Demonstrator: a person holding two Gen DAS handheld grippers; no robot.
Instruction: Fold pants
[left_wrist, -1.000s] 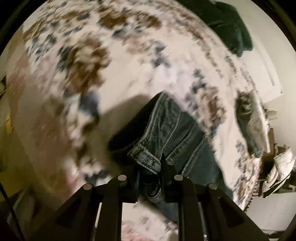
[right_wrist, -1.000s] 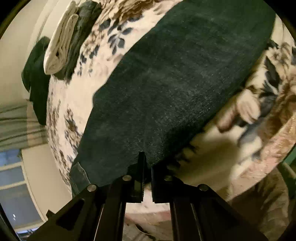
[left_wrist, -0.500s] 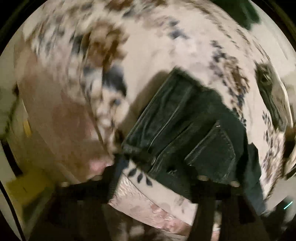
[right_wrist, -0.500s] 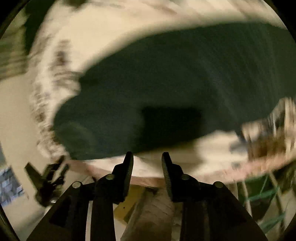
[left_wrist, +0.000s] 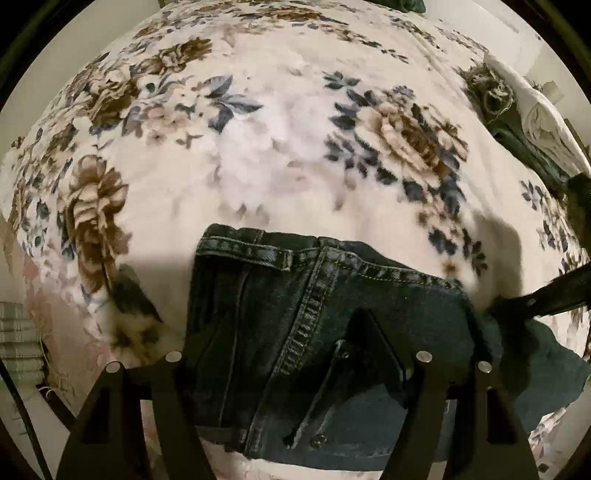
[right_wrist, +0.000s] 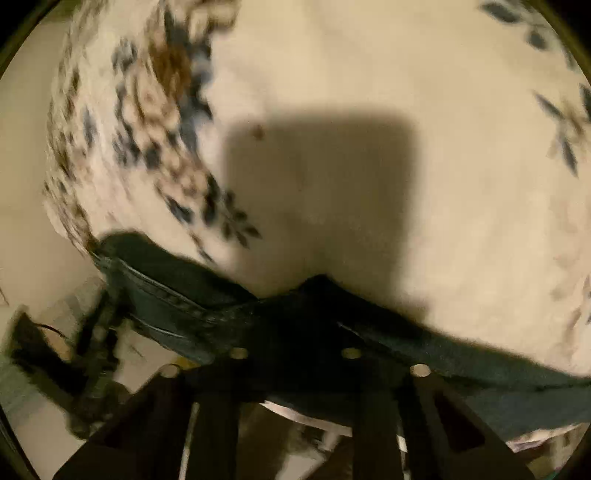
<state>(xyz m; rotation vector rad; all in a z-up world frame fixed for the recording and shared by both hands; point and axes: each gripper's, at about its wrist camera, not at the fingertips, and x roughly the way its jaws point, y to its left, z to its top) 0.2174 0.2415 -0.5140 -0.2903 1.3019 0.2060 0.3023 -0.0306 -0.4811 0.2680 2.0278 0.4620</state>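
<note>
Left claw (left_wrist: 291, 332) wide over jeans (left_wrist: 295, 314), jaws just opened.
Right claw (right_wrist: 295, 325) just closing w/ jeans edge between; grip too dark to tell. Flower blanket (left_wrist: 277, 147) under.

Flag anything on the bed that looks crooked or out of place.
The jeans lie askew at the blanket's near edge, waistband slanting, with one dark corner flopped out to the right. Nothing looks torn or spilled.

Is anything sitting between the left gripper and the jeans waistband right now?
Nothing visible. The left gripper hangs directly over the jeans with its jaws apart, having just opened; only denim lies beneath, on the floral blanket.
</note>
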